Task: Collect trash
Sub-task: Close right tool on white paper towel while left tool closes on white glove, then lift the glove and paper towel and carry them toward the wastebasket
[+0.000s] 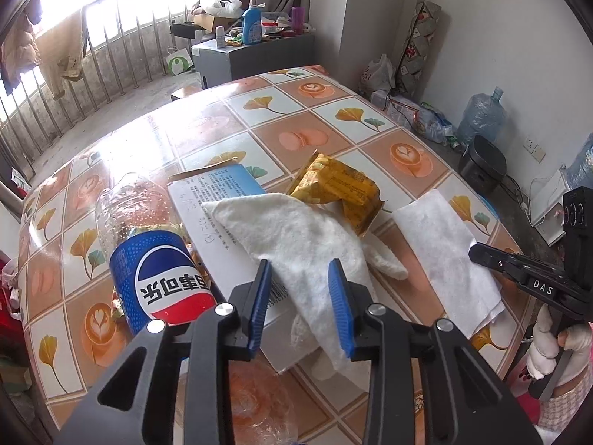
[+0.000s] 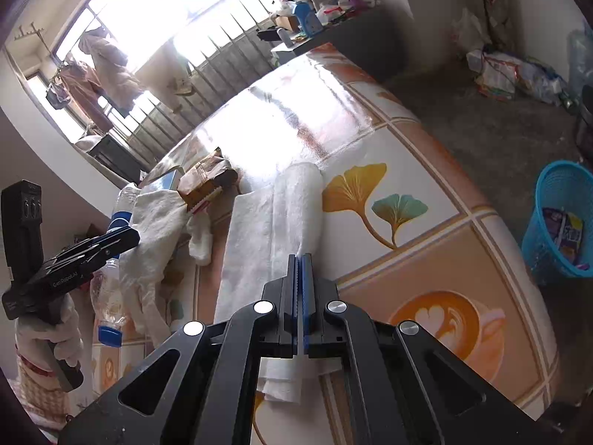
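At the near edge of the worktop the litter lies bunched together: a cola bottle on its side toward the left, a flat box beside it, a white cloth draped over the box, a yellow wrapper just behind the cloth, and a paper towel to the right. The left gripper hangs over the cloth with its fingers parted and nothing between them. The right gripper sits above the near end of the paper towel, its fingers pressed flat together; whether any paper is pinched there cannot be told. A blue basket on the floor off the worktop's right edge already holds some wrappers. This looks like the pick-up stage, with most pieces not yet collected. Next, the left gripper would likely need to drop onto the cloth and close, then carry it across to the basket.
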The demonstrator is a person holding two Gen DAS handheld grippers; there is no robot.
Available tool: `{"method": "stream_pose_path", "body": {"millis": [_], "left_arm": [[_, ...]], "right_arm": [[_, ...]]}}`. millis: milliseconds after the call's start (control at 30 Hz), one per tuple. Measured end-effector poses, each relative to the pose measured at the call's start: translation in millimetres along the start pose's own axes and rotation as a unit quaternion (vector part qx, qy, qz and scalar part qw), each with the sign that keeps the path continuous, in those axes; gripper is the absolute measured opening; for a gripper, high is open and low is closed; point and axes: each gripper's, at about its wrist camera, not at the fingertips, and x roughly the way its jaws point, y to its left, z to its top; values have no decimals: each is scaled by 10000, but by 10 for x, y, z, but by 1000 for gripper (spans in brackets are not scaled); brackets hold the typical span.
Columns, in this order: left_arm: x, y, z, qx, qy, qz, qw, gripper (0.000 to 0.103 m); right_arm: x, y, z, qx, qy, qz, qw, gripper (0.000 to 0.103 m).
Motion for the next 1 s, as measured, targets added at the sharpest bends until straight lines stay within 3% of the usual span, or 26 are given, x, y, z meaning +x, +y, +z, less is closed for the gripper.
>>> {"method": "stream_pose_path", "body": {"millis": [300,433,633,867,1000], "left_arm": [[-14,28,-10,-87,98,-40,9999,31],[-87,6,-16,-22,-4,-98,9999,6],[-418,-22,-1,26,-380,-422,9984,3],[-902,-74,111,-73,-914,-1258,9878,2],[-1045,-185,294,-29,-1099,-1771,9780,2]], "right_arm": [[-12,-38,-6,27,-11,49,10000,1],[-40,-40,2,14,-26,46,10000,0],[-206,-27,65,79,-210,346,9991,0],[-533,-23,188,185,-623,814,9946,0],[-805,-88,280,261,-998,858,9909,0]]}}
